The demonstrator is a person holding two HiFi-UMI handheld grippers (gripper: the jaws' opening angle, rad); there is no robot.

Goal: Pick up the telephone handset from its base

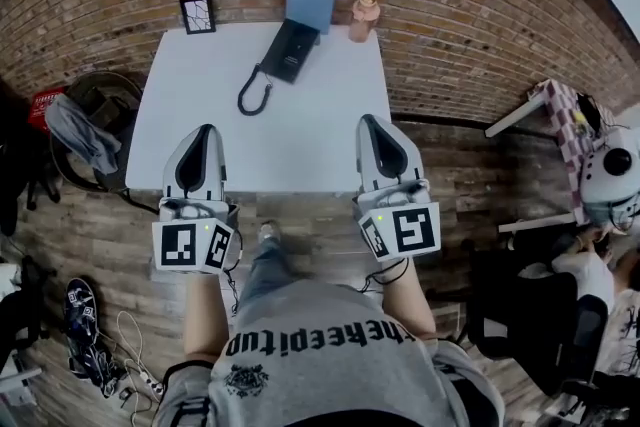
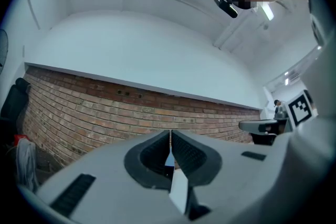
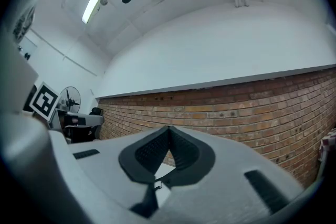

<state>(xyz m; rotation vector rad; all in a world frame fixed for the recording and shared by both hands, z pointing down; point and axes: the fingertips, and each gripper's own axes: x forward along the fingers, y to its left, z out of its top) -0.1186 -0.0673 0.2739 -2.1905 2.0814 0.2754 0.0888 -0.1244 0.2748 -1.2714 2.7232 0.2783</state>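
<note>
Left claw (image 1: 207, 130) and right claw (image 1: 368, 121) hang over the near edge of the white table (image 1: 300, 140), tips aimed at the far side, probably lined up for a reach. At the far edge, against the brick wall (image 1: 450, 5), sits the black telephone (image 1: 294, 53). Its handset (image 1: 278, 47) lies on the base, and the curly cord (image 1: 250, 95) trails near-left, well apart from both claws.

From the left gripper view, the left claw (image 2: 170, 136) has its jaws pressed together with nothing between.

From the right gripper view, the right claw (image 3: 168, 131) is likewise closed and empty, so one must open before it can grip the handset.
</note>
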